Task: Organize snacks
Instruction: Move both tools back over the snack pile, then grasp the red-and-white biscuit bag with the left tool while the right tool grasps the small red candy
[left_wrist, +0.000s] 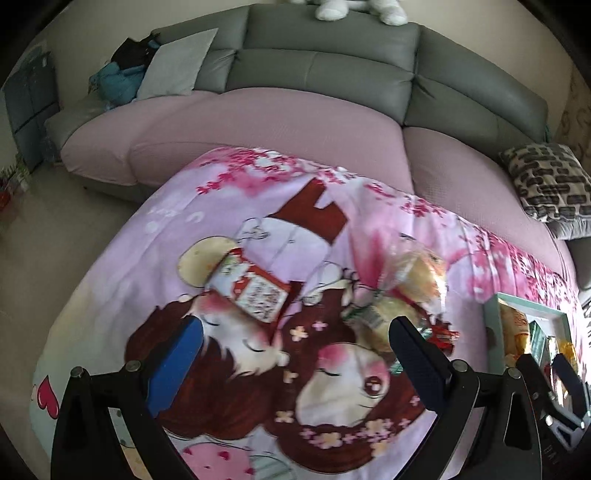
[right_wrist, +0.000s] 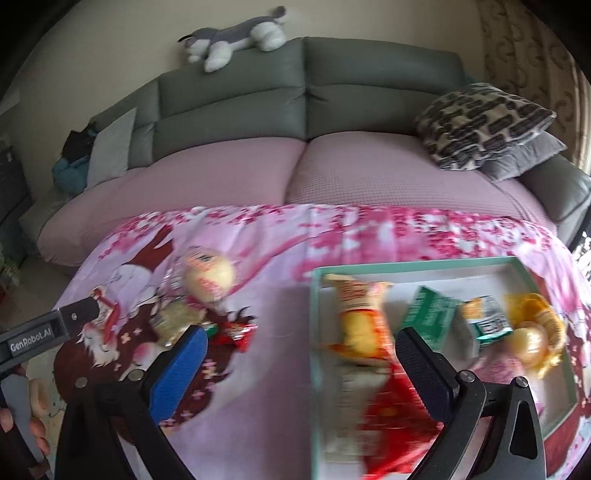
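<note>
The left tool (left_wrist: 295, 354) hangs wide open and empty over a counter draped in a pink cartoon cloth (left_wrist: 229, 387). Just ahead of its blue finger lies a red-edged snack packet (left_wrist: 255, 291) with a printed code on its face, flat on the cloth. Beside the dark finger sits a clear bag of yellow buns (left_wrist: 402, 288), with a small red wrapper (left_wrist: 439, 334) touching its near end. The teal tray (left_wrist: 493, 317) shows at the right edge of this view.

The right tool (right_wrist: 301, 354) is also spread apart, gripping nothing, above the tray's (right_wrist: 413, 267) left rim. Inside the tray lie a yellow and red bag (right_wrist: 364, 314), blurred, a green box (right_wrist: 430, 317), a small green-labelled pack (right_wrist: 489, 321) and a clear bag of golden cakes (right_wrist: 535, 332), crowded together with some touching. Left of the tray, the buns (right_wrist: 207, 277) and red wrapper (right_wrist: 238, 332) remain on the cloth. Behind the counter stands a grey sofa (right_wrist: 303, 107) with pink seat covers.
</note>
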